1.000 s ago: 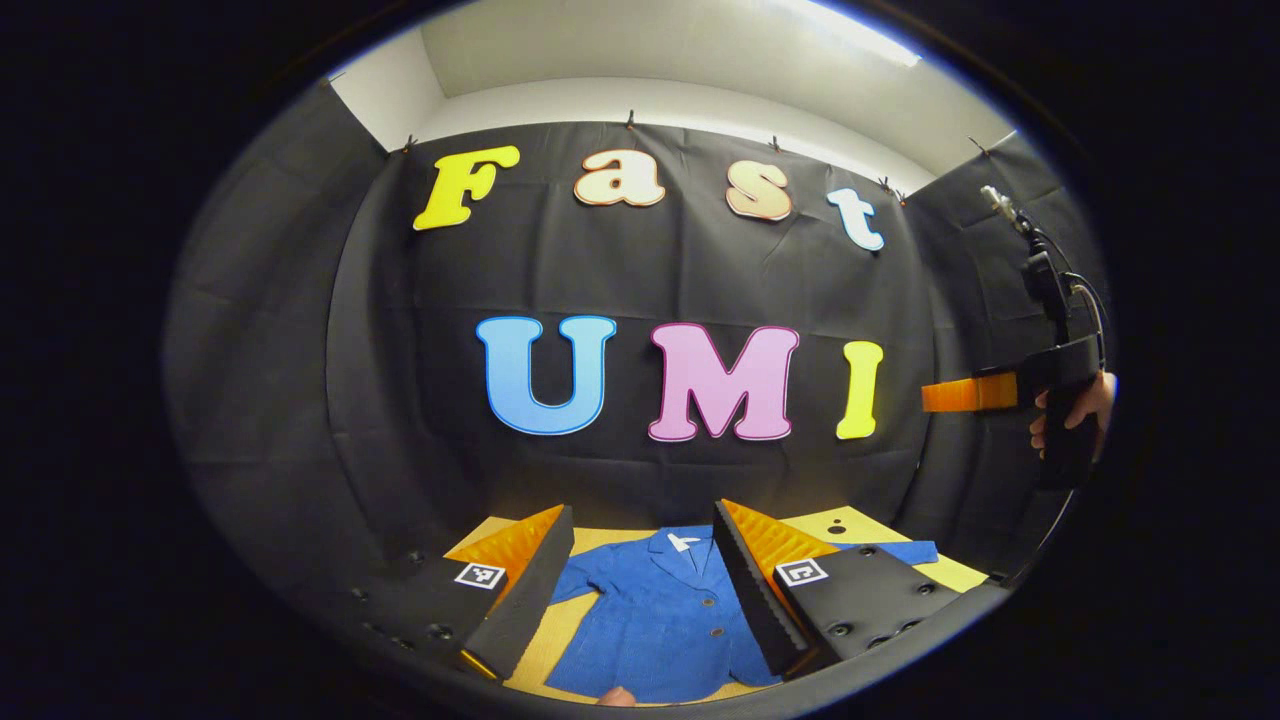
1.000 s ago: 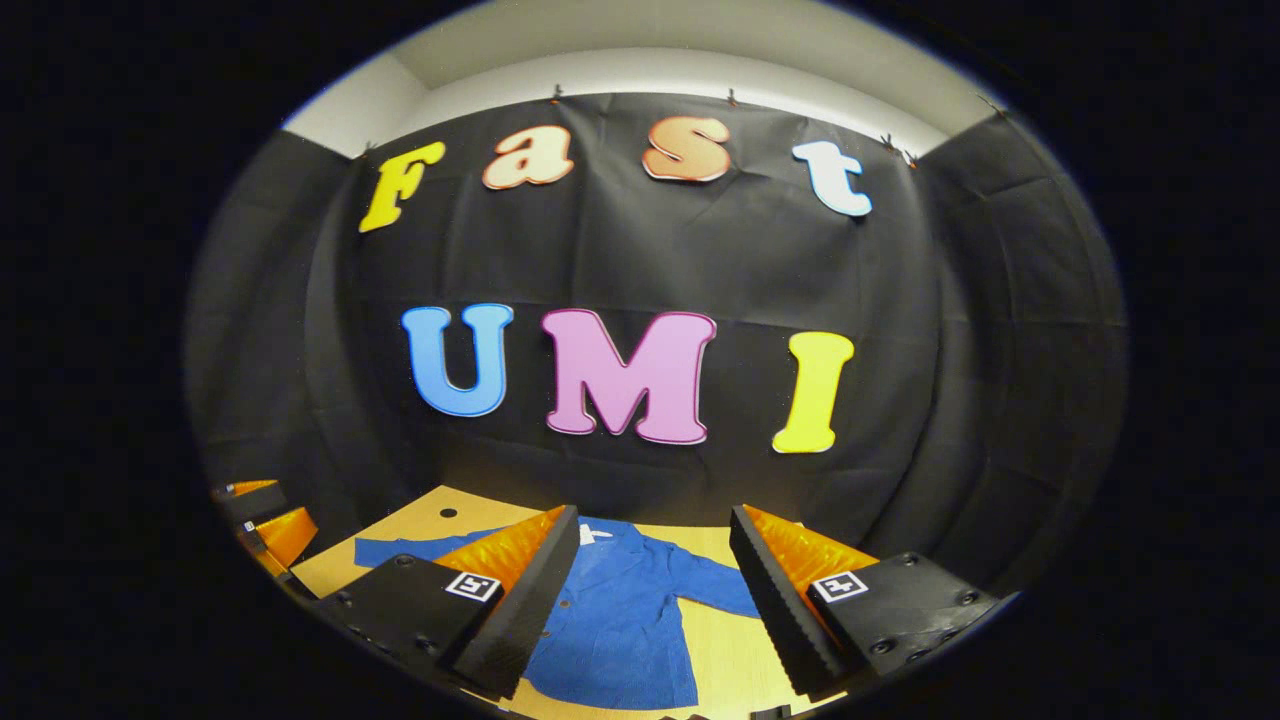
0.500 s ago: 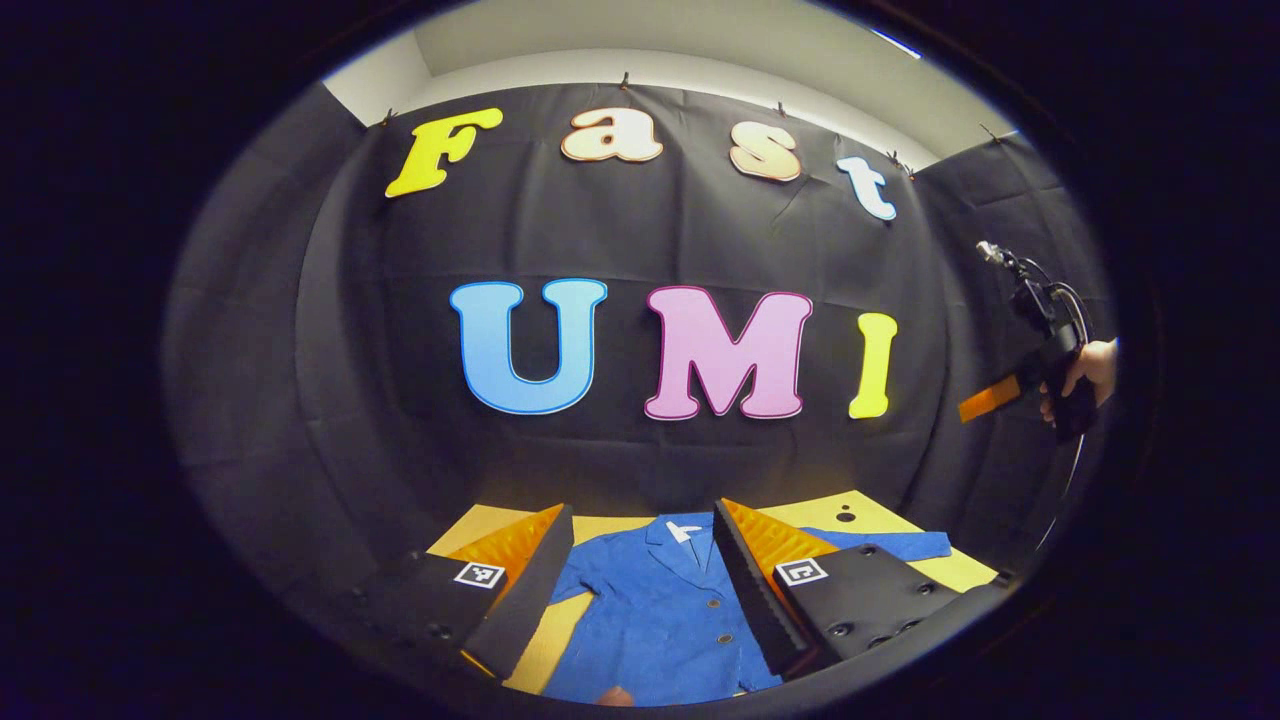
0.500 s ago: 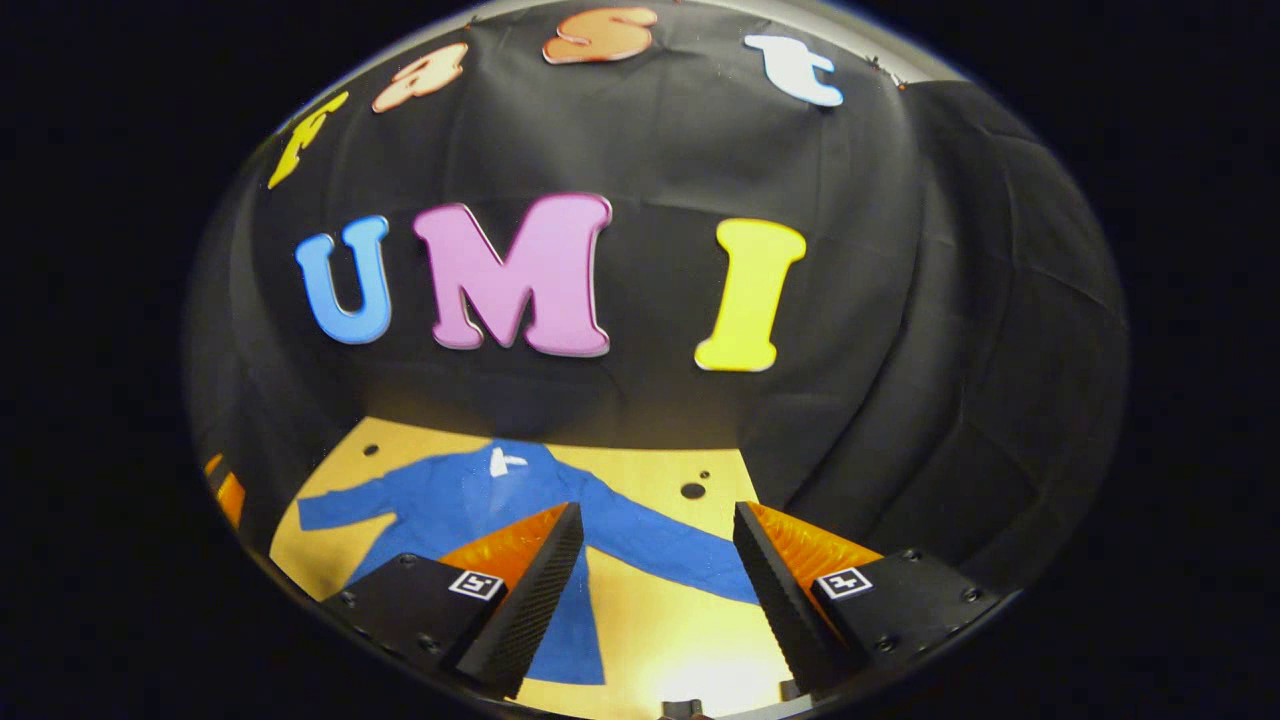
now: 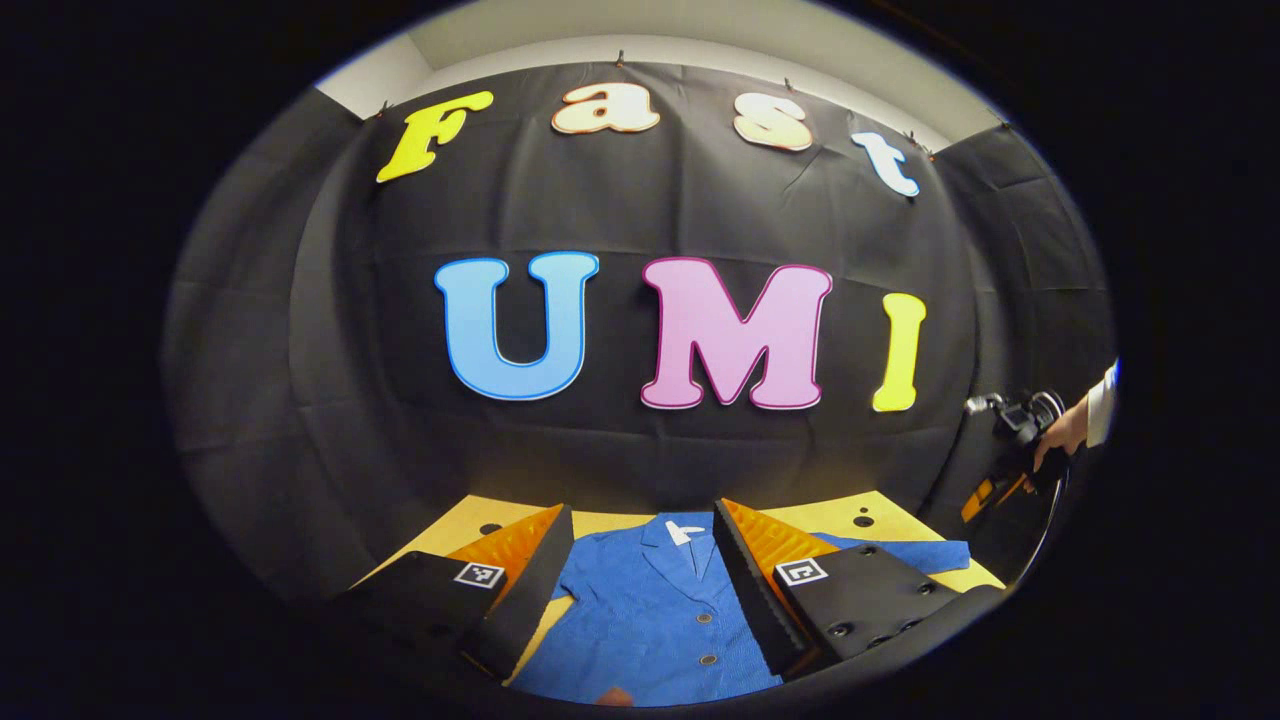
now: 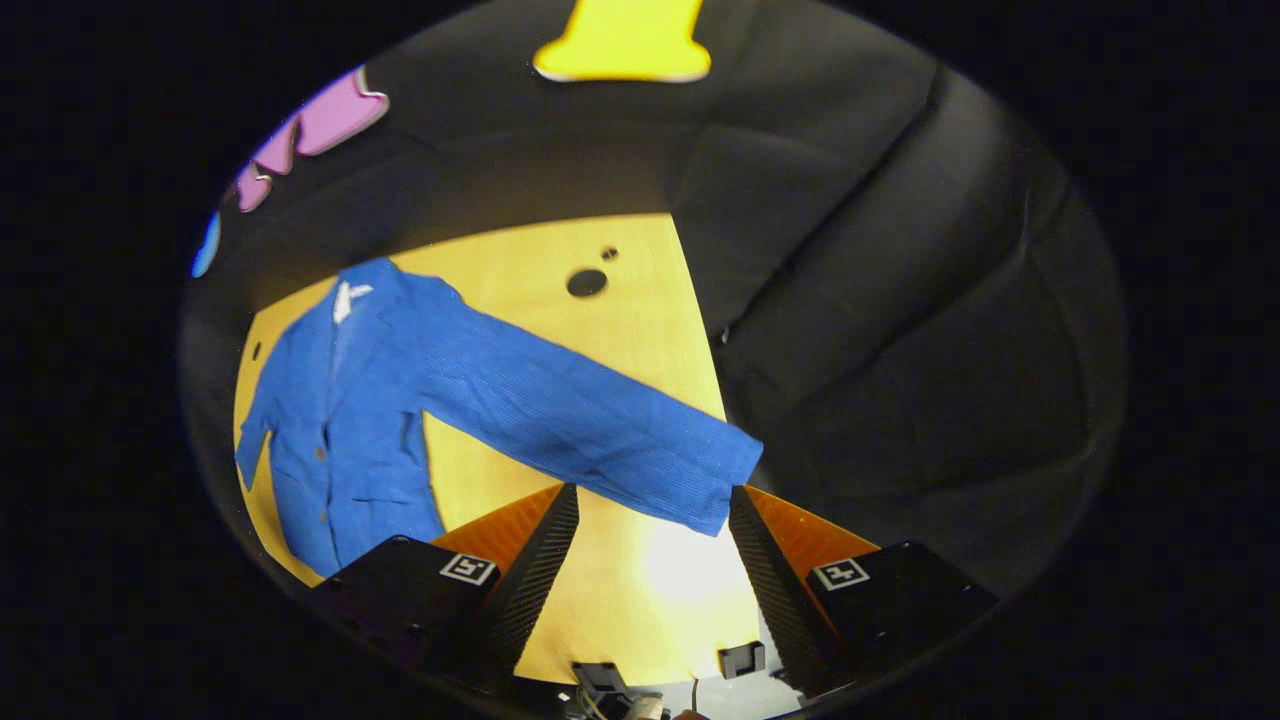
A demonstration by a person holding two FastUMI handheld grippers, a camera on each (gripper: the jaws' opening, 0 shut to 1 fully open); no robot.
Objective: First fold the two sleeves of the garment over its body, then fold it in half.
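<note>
A blue button-up jacket (image 5: pixel 650 620) lies flat on the yellow table (image 5: pixel 470 525), collar toward the wall. My left gripper (image 5: pixel 643 510) hovers open over its chest, one finger on each side of the collar. In the right gripper view the jacket's body (image 6: pixel 340 420) is at the left and one sleeve (image 6: pixel 590 415) stretches out to the right. Its cuff (image 6: pixel 715 480) ends near the table's edge. My right gripper (image 6: pixel 653 492) is open and tipped down, its fingertips on either side of the cuff end. The right gripper (image 5: pixel 985 492) also shows far right in the left gripper view, held by a hand (image 5: pixel 1058 432).
The black cloth wall rises right behind the table and along its right edge (image 6: pixel 705 330). A few round holes (image 6: pixel 587 282) are in the tabletop beyond the sleeve. Bare table (image 6: pixel 640 600) lies between the right fingers, below the cuff.
The right gripper has dropped and tipped down from facing the wall to looking at the table, closing in on the sleeve's cuff. The left gripper has edged slightly lower over the jacket.
</note>
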